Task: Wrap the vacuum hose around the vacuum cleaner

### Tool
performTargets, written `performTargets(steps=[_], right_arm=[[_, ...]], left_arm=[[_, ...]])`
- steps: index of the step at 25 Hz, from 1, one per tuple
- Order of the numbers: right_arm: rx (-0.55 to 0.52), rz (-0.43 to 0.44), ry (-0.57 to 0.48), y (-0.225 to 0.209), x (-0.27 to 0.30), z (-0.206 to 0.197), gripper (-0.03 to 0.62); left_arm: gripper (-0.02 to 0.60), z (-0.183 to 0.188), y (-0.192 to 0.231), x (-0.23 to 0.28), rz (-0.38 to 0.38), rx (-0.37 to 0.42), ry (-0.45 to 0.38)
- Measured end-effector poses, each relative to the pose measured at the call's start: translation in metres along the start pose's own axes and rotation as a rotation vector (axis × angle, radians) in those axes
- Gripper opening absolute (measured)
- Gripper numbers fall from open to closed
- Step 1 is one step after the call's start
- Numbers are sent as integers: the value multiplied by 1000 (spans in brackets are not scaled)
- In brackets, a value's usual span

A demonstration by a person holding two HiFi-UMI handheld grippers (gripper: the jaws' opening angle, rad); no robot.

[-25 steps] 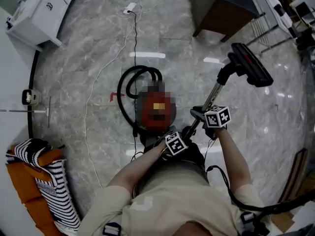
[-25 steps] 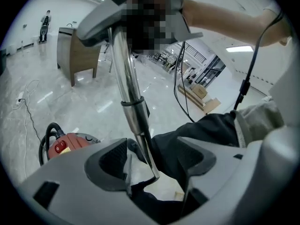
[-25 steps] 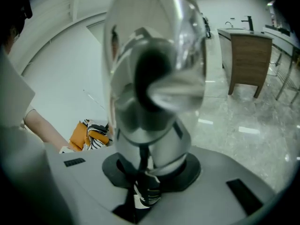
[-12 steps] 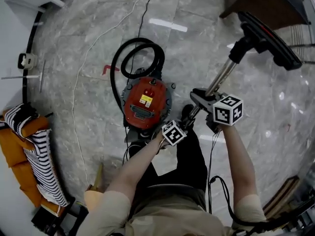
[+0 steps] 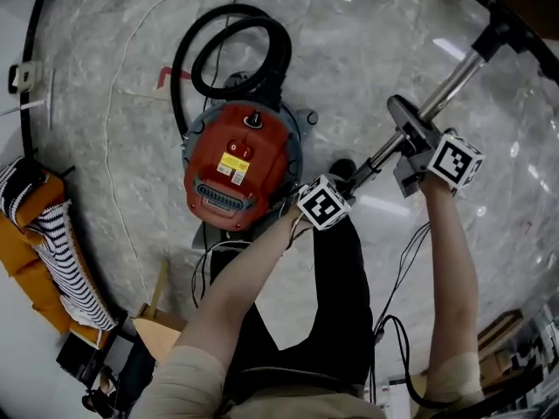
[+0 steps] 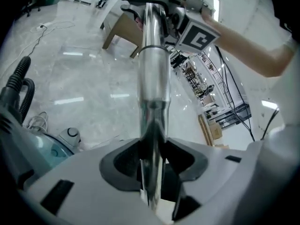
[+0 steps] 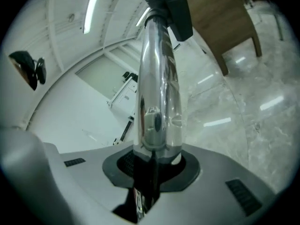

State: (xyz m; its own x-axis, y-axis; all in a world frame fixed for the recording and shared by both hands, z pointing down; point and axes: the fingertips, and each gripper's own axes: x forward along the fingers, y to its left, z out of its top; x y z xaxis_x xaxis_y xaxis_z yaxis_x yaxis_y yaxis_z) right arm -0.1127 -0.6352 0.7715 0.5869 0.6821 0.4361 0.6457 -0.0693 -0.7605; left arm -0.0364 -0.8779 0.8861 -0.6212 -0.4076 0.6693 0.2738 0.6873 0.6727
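Beyond the vacuum cleaner [image 5: 240, 168], the hose [image 5: 280, 44]; to its right, the wand [image 5: 450, 81].

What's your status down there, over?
Right gripper clamped on wand, left gripper closing round it. Hose looped beside vacuum cleaner, unwrapped. Person's leg close by.

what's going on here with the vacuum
A person is holding the vacuum's metal wand with two handheld grippers. The right gripper is clamped on it; the left gripper, lower down, is closing its jaws around it. The black hose lies looped on the floor beside the red vacuum cleaner, not wrapped.
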Motion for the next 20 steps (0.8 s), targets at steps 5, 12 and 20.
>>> performTargets(steps=[5, 12, 20], right_arm=[[258, -154, 35, -112, 21, -44, 54], [297, -219, 130, -206, 56, -93, 51], [348, -353, 256, -292, 74, -147, 35]], left_arm=[[173, -16, 43, 38, 12, -114, 64], [176, -51, 99, 96, 362, -100, 251], [87, 7, 68, -14, 512, -166, -317]])
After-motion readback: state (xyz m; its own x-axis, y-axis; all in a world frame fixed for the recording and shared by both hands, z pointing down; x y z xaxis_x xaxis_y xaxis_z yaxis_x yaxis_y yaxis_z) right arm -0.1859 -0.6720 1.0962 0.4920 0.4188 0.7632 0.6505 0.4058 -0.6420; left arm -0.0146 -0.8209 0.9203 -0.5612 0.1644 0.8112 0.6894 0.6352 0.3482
